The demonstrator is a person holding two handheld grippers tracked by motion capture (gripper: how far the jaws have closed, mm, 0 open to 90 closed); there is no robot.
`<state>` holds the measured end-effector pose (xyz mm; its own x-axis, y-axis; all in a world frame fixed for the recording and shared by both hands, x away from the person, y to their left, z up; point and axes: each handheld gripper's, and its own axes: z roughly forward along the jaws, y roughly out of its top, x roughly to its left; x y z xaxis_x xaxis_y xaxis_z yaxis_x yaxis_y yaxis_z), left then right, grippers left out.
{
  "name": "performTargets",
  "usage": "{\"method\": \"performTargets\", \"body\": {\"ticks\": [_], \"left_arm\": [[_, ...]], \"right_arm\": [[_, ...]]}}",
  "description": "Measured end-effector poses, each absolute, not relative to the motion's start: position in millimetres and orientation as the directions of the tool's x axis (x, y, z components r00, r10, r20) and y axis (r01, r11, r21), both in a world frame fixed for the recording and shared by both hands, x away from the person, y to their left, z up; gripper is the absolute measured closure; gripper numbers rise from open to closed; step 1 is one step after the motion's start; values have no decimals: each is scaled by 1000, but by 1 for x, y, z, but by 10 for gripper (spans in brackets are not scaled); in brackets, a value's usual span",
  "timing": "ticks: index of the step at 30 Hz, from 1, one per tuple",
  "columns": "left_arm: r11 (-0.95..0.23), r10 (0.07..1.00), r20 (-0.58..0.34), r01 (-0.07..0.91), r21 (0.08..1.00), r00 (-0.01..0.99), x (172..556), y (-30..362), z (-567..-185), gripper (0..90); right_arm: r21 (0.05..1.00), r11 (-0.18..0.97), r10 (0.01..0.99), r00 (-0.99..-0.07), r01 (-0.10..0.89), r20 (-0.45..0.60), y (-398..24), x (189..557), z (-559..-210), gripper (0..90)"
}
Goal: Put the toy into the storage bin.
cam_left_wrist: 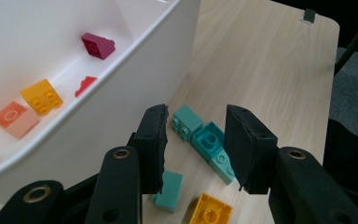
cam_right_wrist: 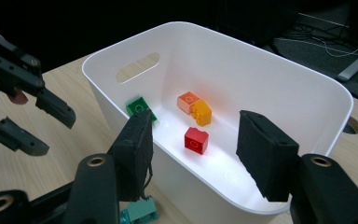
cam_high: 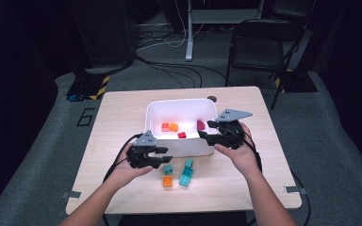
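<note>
Four loose bricks are lying on the table (cam_high: pixel 245 179) just in front of the white bin (cam_high: pixel 181 148): three teal bricks (cam_left_wrist: pixel 212 144) and one orange brick (cam_left_wrist: pixel 210 213). The left gripper (cam_left_wrist: pixel 193 140) is hanging released just above them, jaws parted and gripping nothing, the teal cluster showing between its pads. Beside them the bin's near wall is crowding the left pad. Inside the bin five bricks are resting: salmon, yellow, red (cam_right_wrist: pixel 196 140), green (cam_right_wrist: pixel 139 107) and maroon (cam_left_wrist: pixel 98 45). The right gripper (cam_right_wrist: pixel 193 149) is hovering over the bin's rim, released and empty.
</note>
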<state>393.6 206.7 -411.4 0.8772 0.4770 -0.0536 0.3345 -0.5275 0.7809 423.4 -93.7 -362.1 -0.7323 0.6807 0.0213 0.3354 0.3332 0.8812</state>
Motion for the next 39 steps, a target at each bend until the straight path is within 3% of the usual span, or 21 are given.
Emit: {"method": "performTargets", "body": {"ticks": [24, 39], "left_arm": [[-565, 447, -88, 357, 744, 890, 378, 205, -474, 590], [-573, 438, -101, 364, 735, 893, 376, 203, -490, 561]], "right_arm": [[881, 340, 681, -732, 330, 11, -93, 423, -363, 437], [884, 332, 687, -726, 330, 13, -93, 423, -362, 437]]}}
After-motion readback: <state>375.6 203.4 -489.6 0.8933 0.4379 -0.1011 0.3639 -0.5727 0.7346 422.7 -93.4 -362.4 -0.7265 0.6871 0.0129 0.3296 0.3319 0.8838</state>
